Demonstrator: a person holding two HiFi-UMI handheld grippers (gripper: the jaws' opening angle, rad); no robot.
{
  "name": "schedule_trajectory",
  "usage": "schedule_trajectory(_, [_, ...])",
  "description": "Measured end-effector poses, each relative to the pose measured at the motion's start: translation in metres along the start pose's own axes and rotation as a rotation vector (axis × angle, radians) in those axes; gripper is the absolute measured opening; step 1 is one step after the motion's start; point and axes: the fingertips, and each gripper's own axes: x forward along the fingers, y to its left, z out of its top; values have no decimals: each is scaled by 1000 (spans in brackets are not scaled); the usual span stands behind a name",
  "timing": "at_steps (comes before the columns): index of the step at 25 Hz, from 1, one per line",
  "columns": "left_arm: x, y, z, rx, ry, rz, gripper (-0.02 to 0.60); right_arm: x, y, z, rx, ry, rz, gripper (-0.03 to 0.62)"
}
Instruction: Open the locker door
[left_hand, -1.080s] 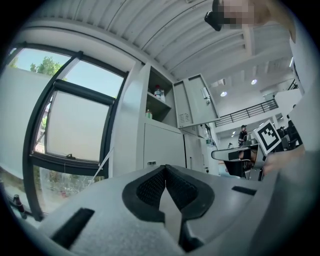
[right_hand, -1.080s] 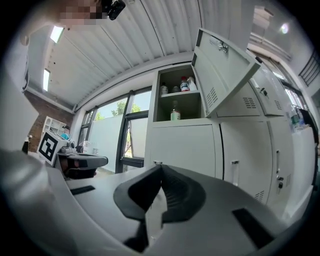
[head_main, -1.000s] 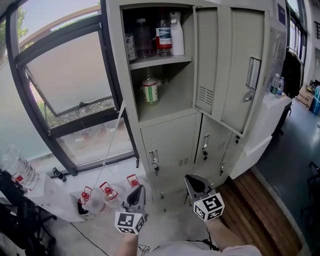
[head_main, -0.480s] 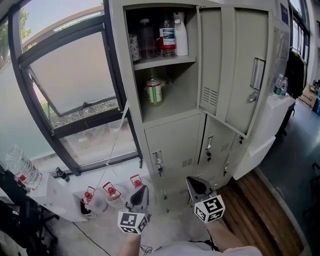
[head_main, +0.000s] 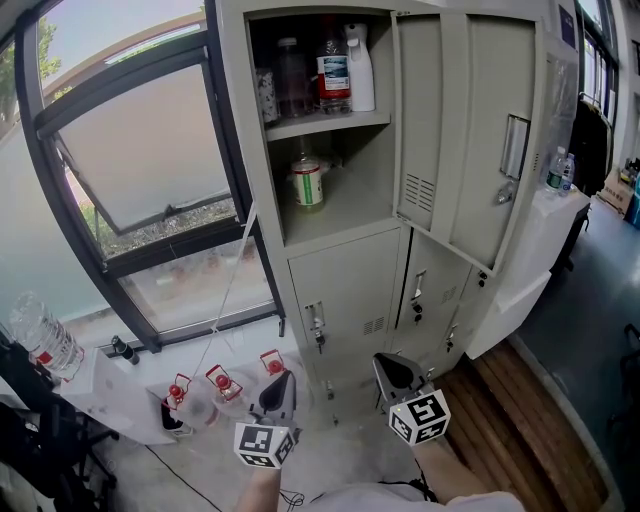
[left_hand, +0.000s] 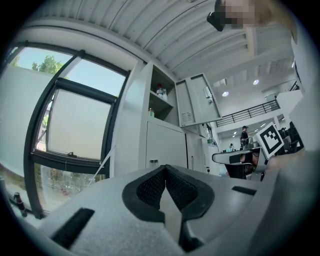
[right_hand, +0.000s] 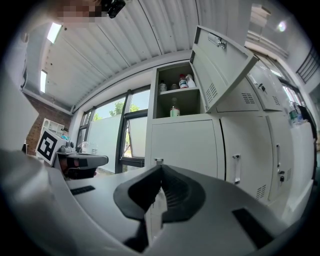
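A pale grey locker bank (head_main: 340, 290) stands ahead. Its upper left door (head_main: 460, 130) hangs swung wide to the right, showing two shelves with bottles (head_main: 330, 70) and a can (head_main: 308, 184). The same open door (right_hand: 220, 60) shows in the right gripper view. Both grippers sit low in the head view, well short of the lockers. My left gripper (head_main: 281, 384) is shut and empty, its pads (left_hand: 150, 187) meeting at the tips. My right gripper (head_main: 388, 368) is shut too, with nothing held.
Closed lower doors with handles (head_main: 316, 325) sit below the open compartment. A large tilted window (head_main: 130, 170) fills the left. Small red-capped items (head_main: 220, 382) and a water bottle (head_main: 40, 335) lie on the floor at left. A white counter (head_main: 540, 240) stands right.
The head view shifted slightly, so the lockers sit a little further right in frame. Both grippers and the open door have stayed put.
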Motion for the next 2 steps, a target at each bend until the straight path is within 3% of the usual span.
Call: schedule_trajectory(2, [0,0,0,-1,1,-1,8,0,0,0,1,0,-2,12])
